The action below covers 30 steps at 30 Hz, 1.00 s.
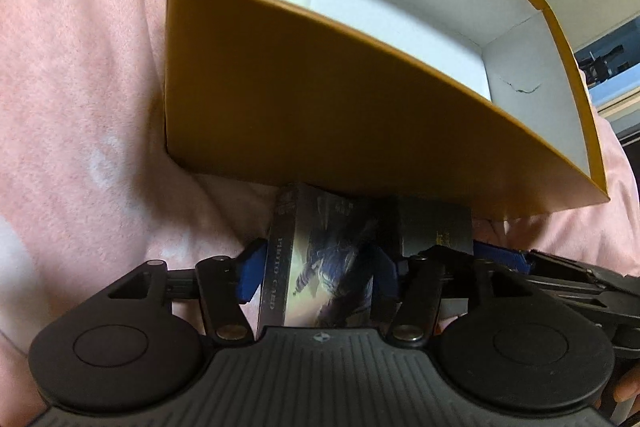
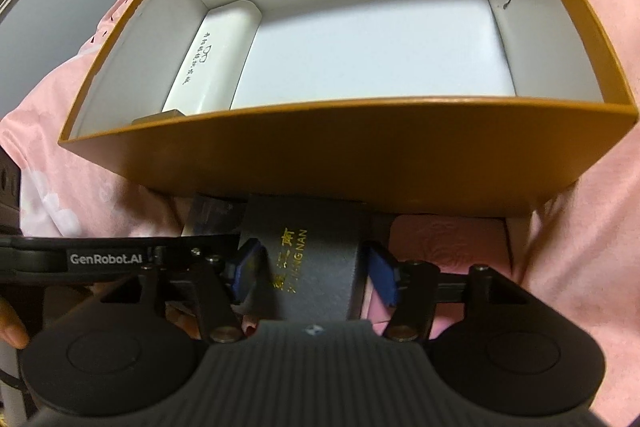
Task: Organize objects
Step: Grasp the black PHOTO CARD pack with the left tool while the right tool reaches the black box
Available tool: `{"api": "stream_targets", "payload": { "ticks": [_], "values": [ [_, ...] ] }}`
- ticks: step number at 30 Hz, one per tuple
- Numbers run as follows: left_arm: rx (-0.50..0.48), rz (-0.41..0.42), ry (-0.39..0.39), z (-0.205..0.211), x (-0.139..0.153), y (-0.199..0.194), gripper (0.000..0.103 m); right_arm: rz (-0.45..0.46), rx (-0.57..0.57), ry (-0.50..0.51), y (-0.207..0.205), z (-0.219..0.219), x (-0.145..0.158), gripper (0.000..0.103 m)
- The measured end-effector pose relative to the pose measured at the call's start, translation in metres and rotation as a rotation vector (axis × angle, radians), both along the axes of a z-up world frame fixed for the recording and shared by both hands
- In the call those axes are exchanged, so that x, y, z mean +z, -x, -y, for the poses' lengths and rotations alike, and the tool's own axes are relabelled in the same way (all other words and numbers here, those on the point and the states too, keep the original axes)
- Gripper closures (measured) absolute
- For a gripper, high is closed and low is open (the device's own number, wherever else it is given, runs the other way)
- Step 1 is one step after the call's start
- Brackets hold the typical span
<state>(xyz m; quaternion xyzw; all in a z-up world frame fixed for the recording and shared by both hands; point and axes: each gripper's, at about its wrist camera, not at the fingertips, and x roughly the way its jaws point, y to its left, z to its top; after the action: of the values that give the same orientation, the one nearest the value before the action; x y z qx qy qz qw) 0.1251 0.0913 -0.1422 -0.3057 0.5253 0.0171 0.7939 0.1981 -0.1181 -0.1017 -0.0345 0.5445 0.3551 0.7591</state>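
Two grippers on my rig, each clamped on a small box, side by side just in front of the orange box. My left gripper grips an upright card box with picture art and "PHOTO CARD" on its side; the blue pads press both its flanks. My right gripper grips a dark grey box with gold lettering, pads against both sides. Both held boxes sit low, below the orange box's near wall, tops near its bottom edge; I can't tell if they touch it. In the left view the grey box stands just right of the card box, with the right gripper's frame at the far right edge. In the right view a pink box lies just right of the grey one, partly tucked under the orange box's corner. Orange box is open, white inside, resting on a pink blanket. Inside it, a white case with black print lies along the left wall; a small tan item at its near end is too hidden to name. Rest of the floor is bare white.
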Motion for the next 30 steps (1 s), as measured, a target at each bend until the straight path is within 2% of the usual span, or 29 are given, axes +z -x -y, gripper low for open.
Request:
{"api": "stream_targets", "payload": {
  "ticks": [3,6,15,19,22,27,30],
  "values": [
    [0.021,0.006,0.039,-0.005,-0.004,-0.001,0.039,-0.024,-0.016,-0.015,-0.005,0.003,-0.002,0.041],
    [0.025,0.01,0.042,-0.006,-0.004,0.0,0.04,-0.041,-0.031,-0.028,-0.007,0.004,-0.003,0.041],
    [0.005,0.058,-0.041,0.002,0.022,0.017,0.066,-0.037,-0.036,-0.031,-0.006,0.008,-0.001,0.044],
    [-0.036,0.099,-0.043,0.005,0.037,0.027,0.077,-0.036,-0.038,-0.03,-0.006,0.009,-0.001,0.046],
    [-0.069,0.091,-0.055,0.015,0.038,0.02,0.077,-0.03,-0.037,-0.025,-0.005,0.009,-0.001,0.048],
    [-0.076,0.038,-0.047,0.025,0.021,0.004,0.076,-0.025,-0.028,-0.018,-0.004,0.009,0.0,0.048],
    [-0.073,0.039,-0.057,0.026,0.02,0.001,0.075,-0.024,-0.023,-0.013,-0.004,0.01,0.0,0.05]
  ]
}}
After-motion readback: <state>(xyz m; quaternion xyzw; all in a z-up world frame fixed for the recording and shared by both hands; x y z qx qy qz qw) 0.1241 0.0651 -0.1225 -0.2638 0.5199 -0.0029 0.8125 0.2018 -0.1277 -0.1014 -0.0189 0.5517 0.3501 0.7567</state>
